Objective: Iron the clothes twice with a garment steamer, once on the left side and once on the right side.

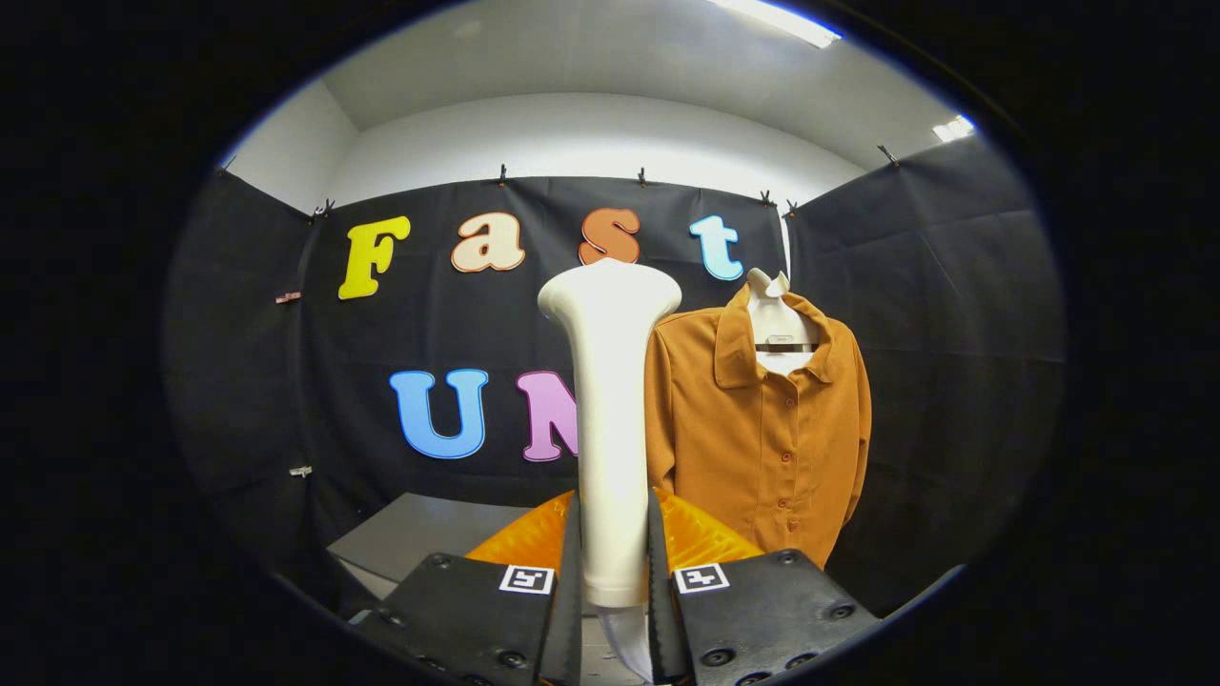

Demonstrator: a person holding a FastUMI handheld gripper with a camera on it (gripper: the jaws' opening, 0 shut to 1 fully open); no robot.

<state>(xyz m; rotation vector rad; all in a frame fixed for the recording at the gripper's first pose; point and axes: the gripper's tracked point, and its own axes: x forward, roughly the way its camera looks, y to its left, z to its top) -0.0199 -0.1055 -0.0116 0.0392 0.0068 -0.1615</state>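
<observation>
While gripper [613, 562] fingers clamp steamer [610, 410] handle upright, we see shirt [762, 429] hanging beyond, right of steamer head, apart. Step: approach, no pass apparent yet. Next: we bring head onto one shirt side, stroke down.

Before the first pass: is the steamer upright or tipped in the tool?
Upright. The steamer stands straight between the tool fingers, head up, left of the shirt.

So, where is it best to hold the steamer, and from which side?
By its straight handle, low down, with one finger on each side, as the gripper does now. The steamer stands upright; its handle is narrow and even, while the head flares wide. This grip probably leaves the head free to face the shirt.
</observation>
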